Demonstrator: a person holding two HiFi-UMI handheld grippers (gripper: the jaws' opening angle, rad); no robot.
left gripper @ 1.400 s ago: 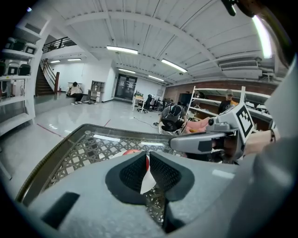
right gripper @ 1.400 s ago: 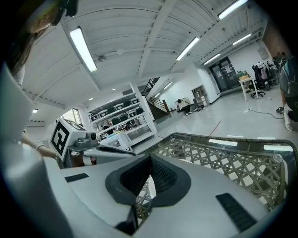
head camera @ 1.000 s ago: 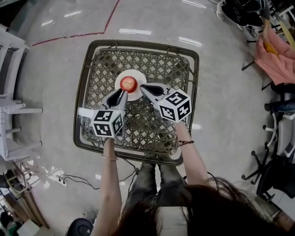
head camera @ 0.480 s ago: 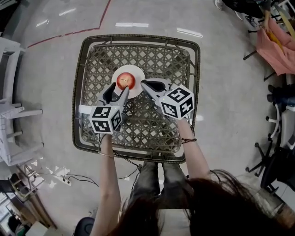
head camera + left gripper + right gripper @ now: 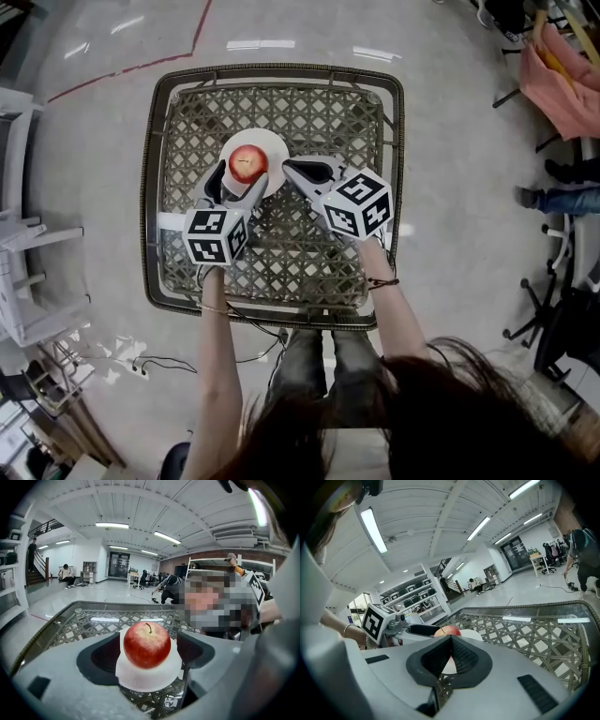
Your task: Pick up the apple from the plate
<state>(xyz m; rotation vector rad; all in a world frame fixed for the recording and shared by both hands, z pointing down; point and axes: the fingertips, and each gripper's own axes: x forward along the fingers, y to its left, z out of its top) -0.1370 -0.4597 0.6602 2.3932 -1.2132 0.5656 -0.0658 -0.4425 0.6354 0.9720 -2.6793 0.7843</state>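
A red apple (image 5: pixel 248 162) sits on a small white plate (image 5: pixel 273 145) toward the far side of a wicker-lattice table (image 5: pixel 281 253). My left gripper (image 5: pixel 238 184) reaches the plate's near edge. Its jaws are opening and stand wide apart. In the left gripper view the apple (image 5: pixel 146 644) rests on the plate (image 5: pixel 147 680) just ahead of the gripper (image 5: pixel 149 641), framed by both dark pads (image 5: pixel 104 656), which do not press on it. My right gripper (image 5: pixel 306 172) is shut and empty, right of the plate; its view shows the closed jaws (image 5: pixel 451 640) with the apple (image 5: pixel 449 630) behind.
The table has a raised dark rim (image 5: pixel 148 234). A white chair (image 5: pixel 23 272) stands left of it, and cables (image 5: pixel 150 361) lie on the floor. Pink cloth (image 5: pixel 562 84) hangs at the top right. People stand and sit far off in the hall.
The left jaws have gone from shut to wide open. Both grippers have sunk a little toward the table, and the left one has come up to the plate's near edge.
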